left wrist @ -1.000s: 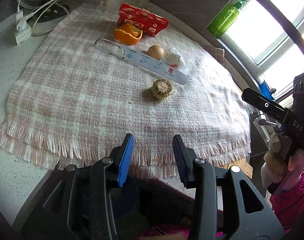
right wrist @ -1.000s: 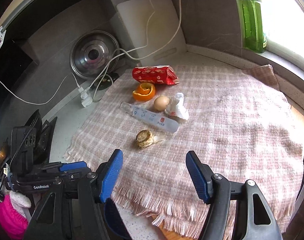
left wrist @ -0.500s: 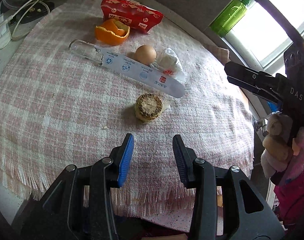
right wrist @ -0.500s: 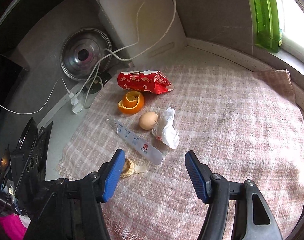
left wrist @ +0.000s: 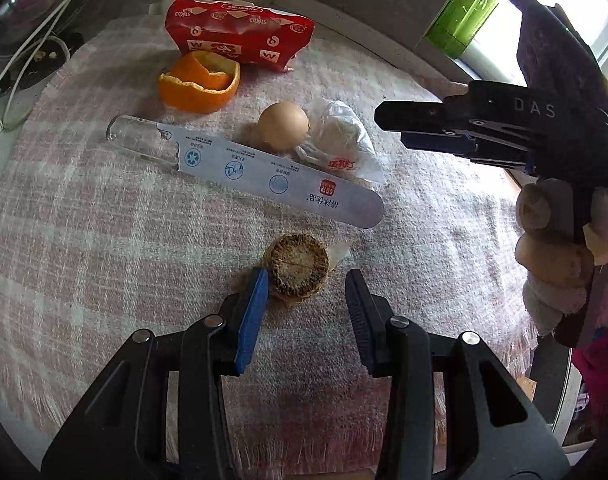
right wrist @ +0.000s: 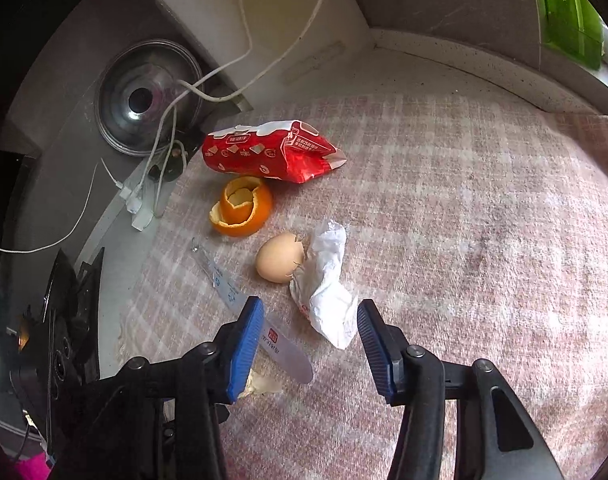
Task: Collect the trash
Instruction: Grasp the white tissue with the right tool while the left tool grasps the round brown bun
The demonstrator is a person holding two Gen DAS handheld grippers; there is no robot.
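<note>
Trash lies on a pink checked cloth (left wrist: 84,220): a red snack bag (left wrist: 236,36), an orange peel (left wrist: 200,84), an eggshell (left wrist: 283,125), a crumpled white wrapper (left wrist: 340,140), a long white strip wrapper (left wrist: 244,168) and a brown round stub (left wrist: 298,266). My left gripper (left wrist: 306,300) is open, its tips on either side of the stub's near edge. The left pad (left wrist: 252,308) is right beside the stub and the right pad stands apart. My right gripper (right wrist: 310,332) hangs low over the crumpled wrapper (right wrist: 324,292). Its jaws are closing, the wrapper's near end lies between them, and the pads do not press on it.
A steel pot lid (right wrist: 148,96), white cables with plugs (right wrist: 136,200) and a white board (right wrist: 244,12) sit at the back left. A green bottle (left wrist: 464,16) stands by the window. A hand (left wrist: 552,240) holds the right gripper (left wrist: 388,120) at the right.
Both grippers have come forward and down over the cloth. The left one reached the brown stub, the right one the crumpled wrapper. The right jaws have narrowed.
</note>
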